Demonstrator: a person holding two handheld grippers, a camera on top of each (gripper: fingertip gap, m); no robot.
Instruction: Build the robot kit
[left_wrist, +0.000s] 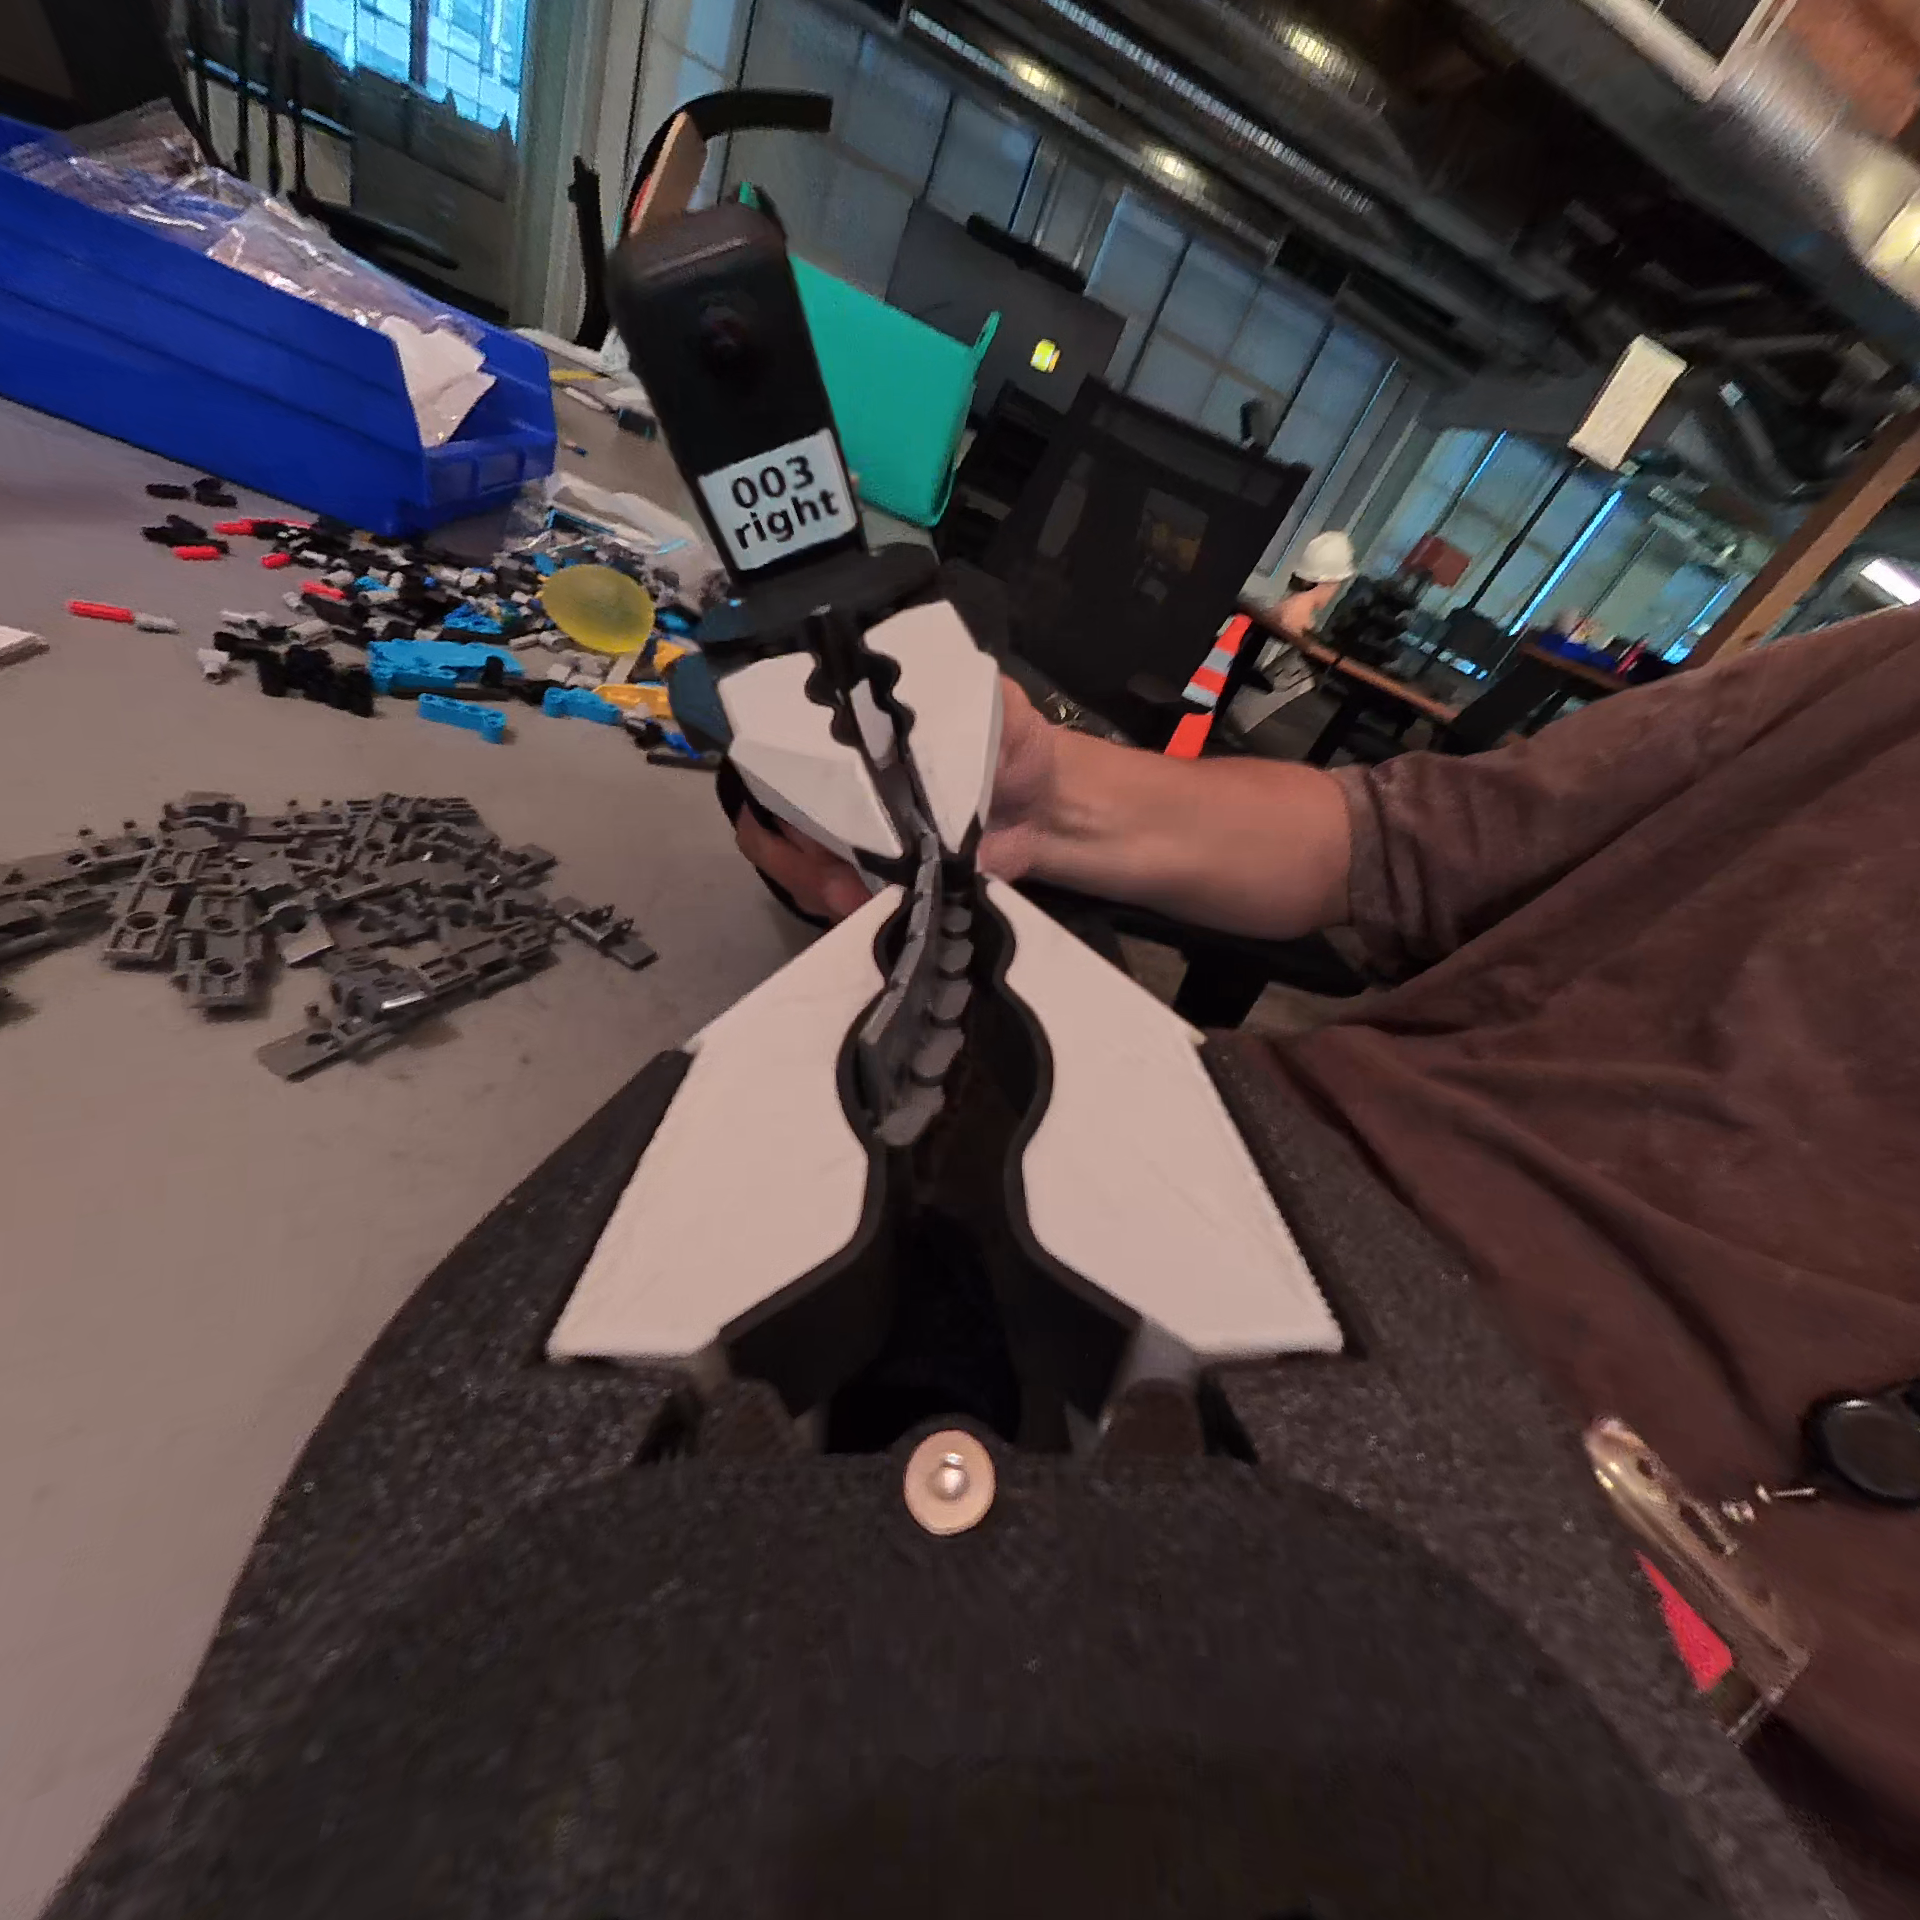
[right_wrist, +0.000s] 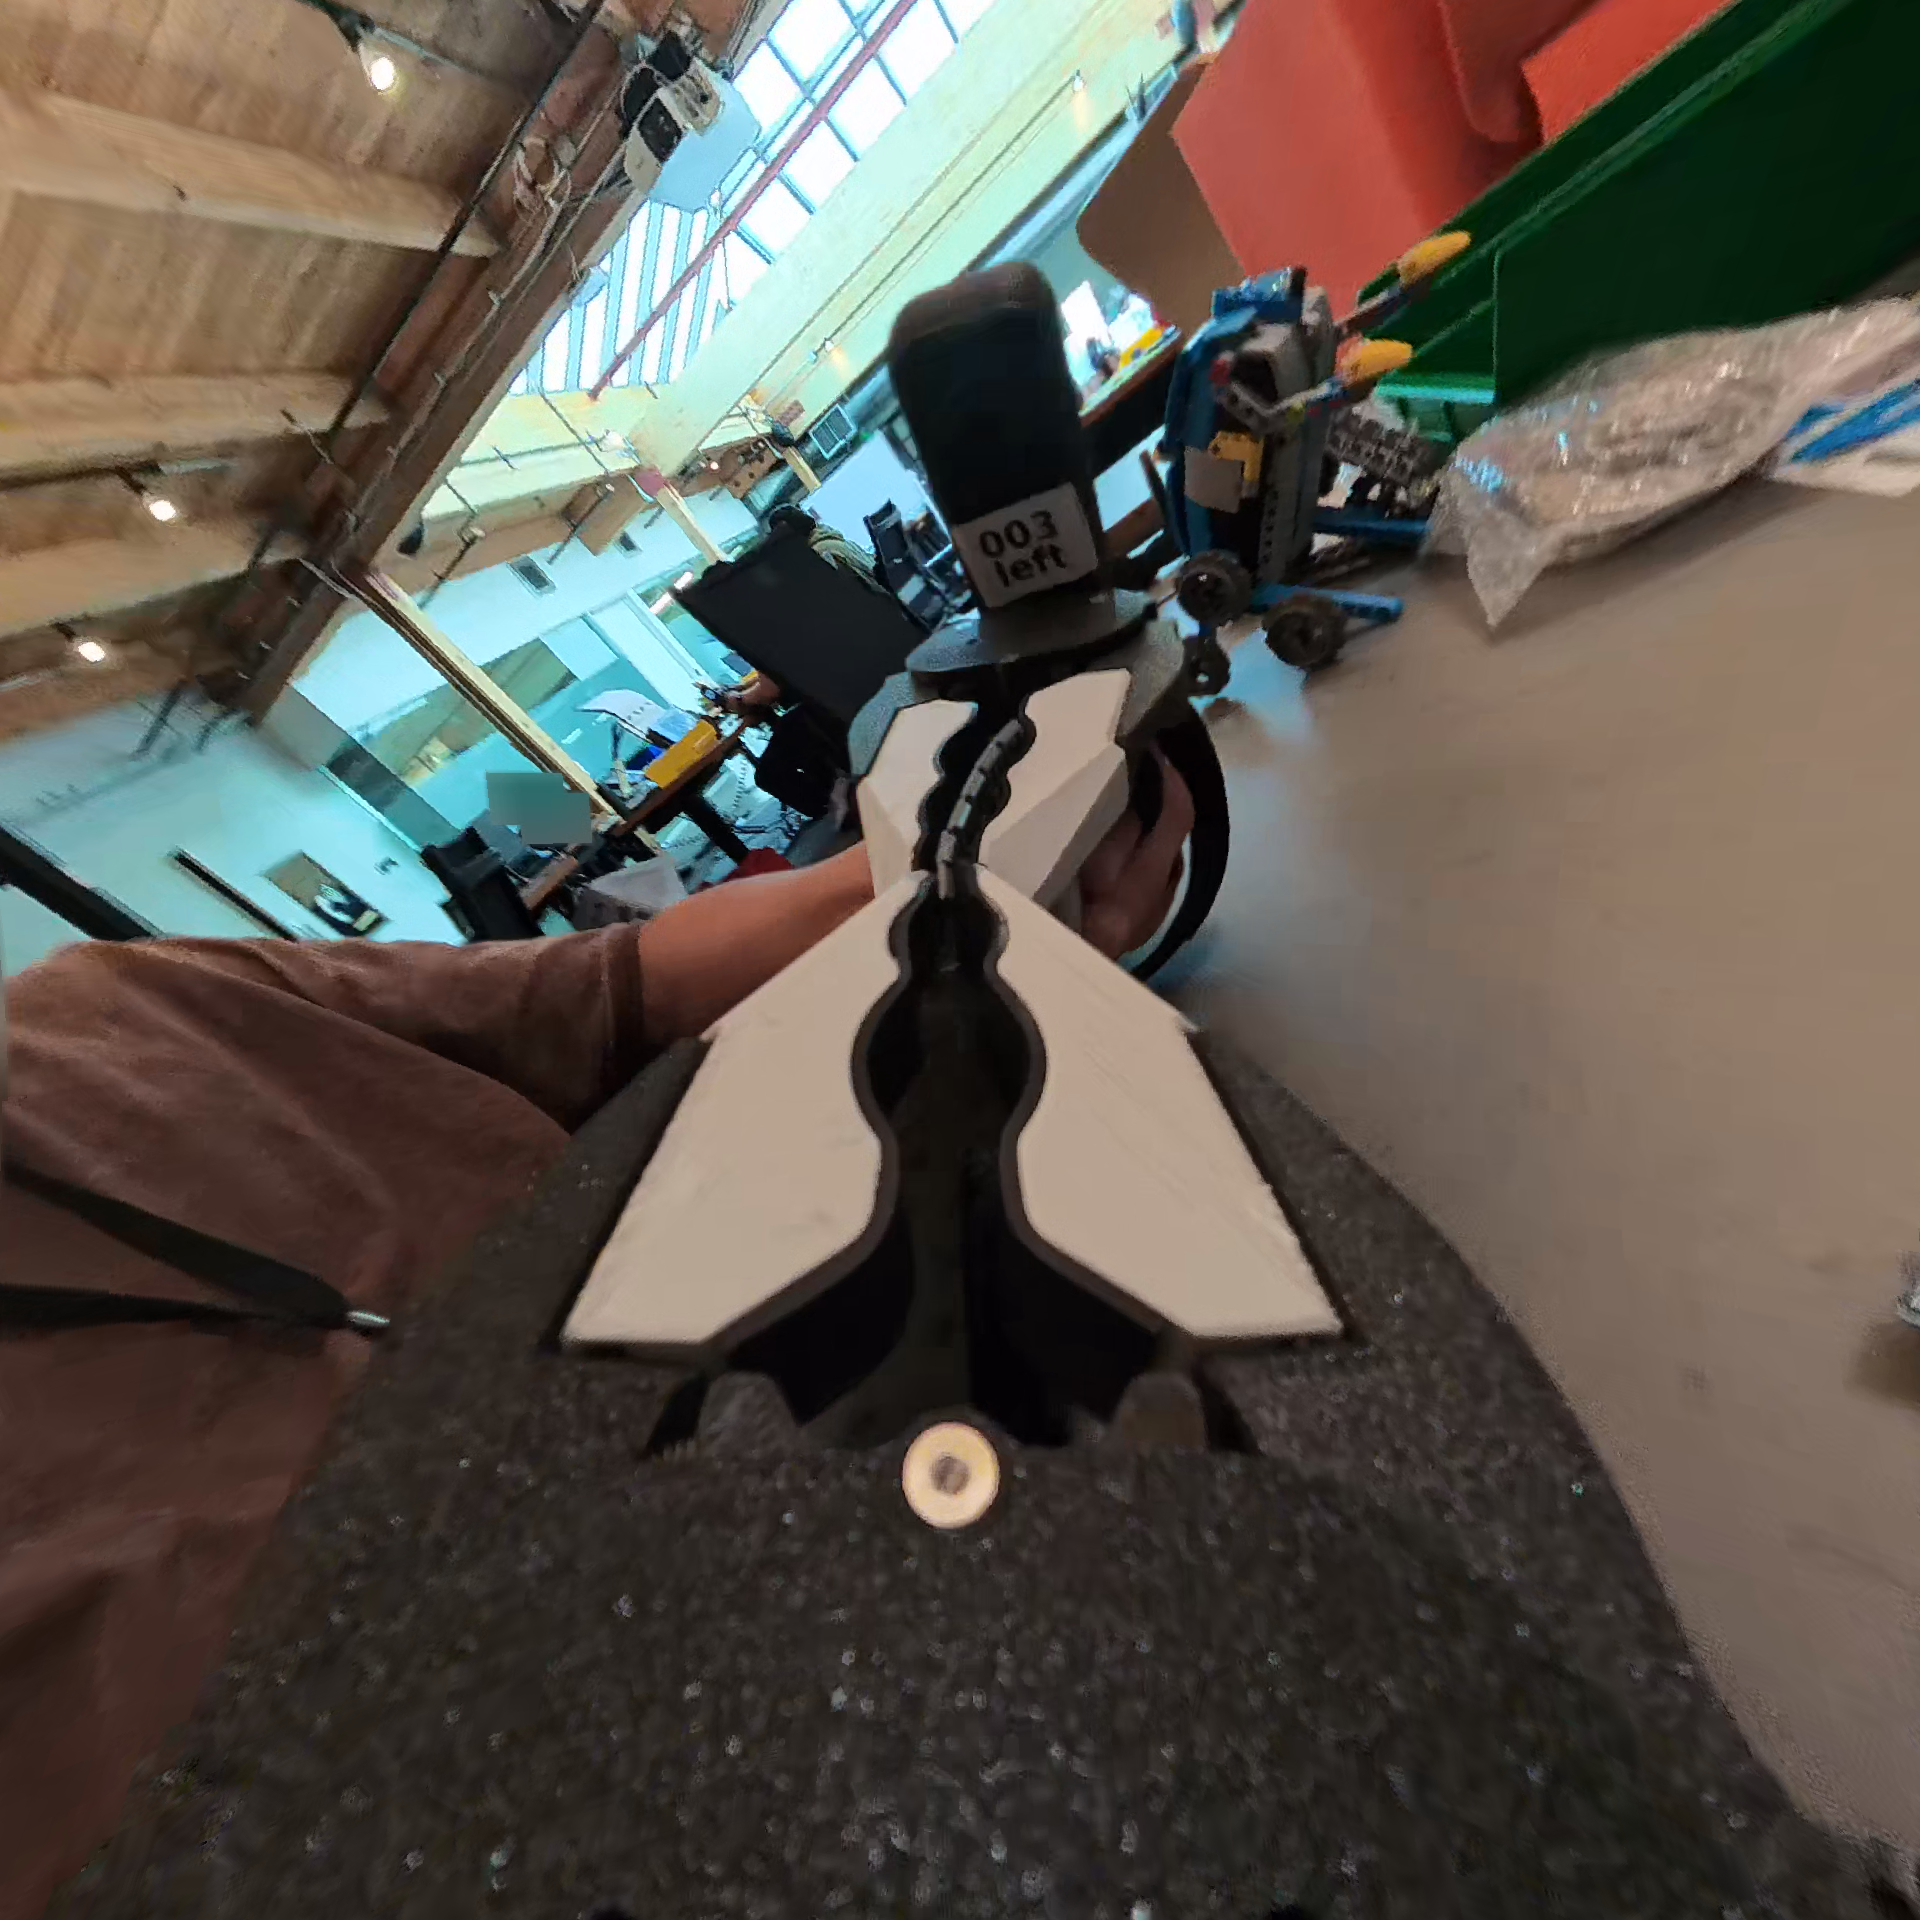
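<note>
A dark grey beam (left_wrist: 914, 997) studded with pins was seen clenched between both tongs, held in the air above the grey table (left_wrist: 208, 1195); left gripper (left_wrist: 928, 935) and right gripper (right_wrist: 940, 914) were met tip to tip; a white printed label (left_wrist: 781, 504) was carried on each camera; grey parts (left_wrist: 301, 914) lay heaped nearby, beside a blue bin (left_wrist: 208, 353).

bright daylight from windows — fisheye-warped edges, blurred backgrounds.

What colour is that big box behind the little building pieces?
The bin is bright blue, seen best in the left wrist view.
</note>
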